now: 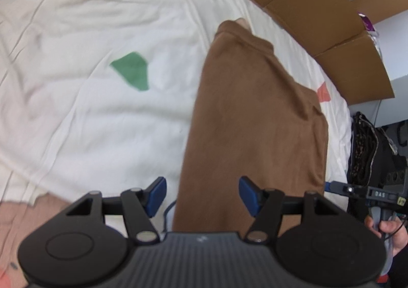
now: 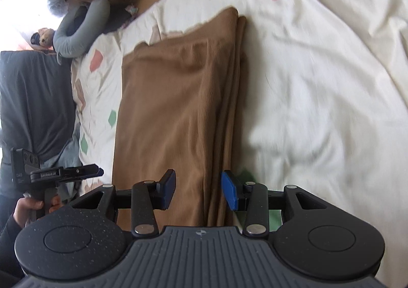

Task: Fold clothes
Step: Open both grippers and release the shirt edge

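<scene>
A brown garment [image 1: 255,119], folded into a long strip, lies flat on a white bed sheet [image 1: 89,109]. My left gripper [image 1: 202,195] hovers over its near end, open, and its blue pads [image 1: 156,193] touch nothing. In the right wrist view the same brown garment [image 2: 178,109] shows stacked fold edges along its right side. My right gripper [image 2: 199,191] is open above that folded edge, with the cloth below the gap and not pinched. Each view catches the other gripper at its side: the right gripper [image 1: 329,186] and the left gripper [image 2: 97,171], each held by a hand.
The sheet [image 2: 318,84] carries green and coral patches. Cardboard boxes [image 1: 318,7] line the far side of the bed. A grey neck pillow [image 2: 76,30] and a dark bundle [image 2: 35,99] lie at one end. A dark patterned bag [image 1: 364,150] stands off the bed's edge.
</scene>
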`<action>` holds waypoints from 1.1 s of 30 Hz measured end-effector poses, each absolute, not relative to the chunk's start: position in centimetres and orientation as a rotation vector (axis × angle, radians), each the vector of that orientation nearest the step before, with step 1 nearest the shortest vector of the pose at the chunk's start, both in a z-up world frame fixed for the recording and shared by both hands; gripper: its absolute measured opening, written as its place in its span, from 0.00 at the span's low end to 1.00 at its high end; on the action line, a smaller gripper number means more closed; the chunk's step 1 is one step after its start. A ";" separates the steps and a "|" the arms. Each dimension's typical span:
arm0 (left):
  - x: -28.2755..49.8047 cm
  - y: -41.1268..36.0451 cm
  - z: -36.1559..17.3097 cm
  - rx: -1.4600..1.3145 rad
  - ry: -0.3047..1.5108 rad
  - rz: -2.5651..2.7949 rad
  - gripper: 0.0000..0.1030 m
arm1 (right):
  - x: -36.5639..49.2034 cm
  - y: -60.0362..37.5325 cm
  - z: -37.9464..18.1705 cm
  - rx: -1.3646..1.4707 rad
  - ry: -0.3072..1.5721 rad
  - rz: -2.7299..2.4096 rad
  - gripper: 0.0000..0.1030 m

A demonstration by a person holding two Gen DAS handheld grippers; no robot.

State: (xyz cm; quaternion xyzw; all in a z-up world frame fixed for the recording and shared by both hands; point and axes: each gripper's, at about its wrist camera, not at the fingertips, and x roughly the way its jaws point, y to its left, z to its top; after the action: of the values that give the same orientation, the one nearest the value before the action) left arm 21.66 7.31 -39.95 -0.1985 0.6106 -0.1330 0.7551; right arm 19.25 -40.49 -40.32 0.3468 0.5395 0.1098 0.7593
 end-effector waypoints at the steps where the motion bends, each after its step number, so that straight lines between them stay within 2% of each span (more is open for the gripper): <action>1: 21.9 7.1 -39.9 -0.430 1.328 -0.294 0.64 | 19.7 -40.5 -40.5 0.750 1.167 0.233 0.45; 9: 24.0 5.7 -40.8 -0.398 1.310 -0.310 0.64 | 22.0 -41.1 -42.0 0.686 1.165 0.188 0.45; 22: 27.5 4.6 -41.3 -0.340 1.281 -0.329 0.63 | 23.7 -43.0 -42.1 0.765 1.086 0.159 0.46; 24: 28.0 4.5 -41.3 -0.341 1.275 -0.331 0.63 | 24.4 -43.5 -42.3 0.792 1.071 0.155 0.52; 33: 29.3 4.4 -41.4 -0.365 1.259 -0.359 0.63 | 27.0 -44.6 -44.4 0.859 1.056 0.167 0.53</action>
State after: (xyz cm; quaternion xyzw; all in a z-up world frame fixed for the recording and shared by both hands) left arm 29.32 4.45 -41.37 -0.1687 0.5823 -0.1659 0.7778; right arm 26.96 -44.60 -44.36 0.3968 0.4875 0.0769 0.7739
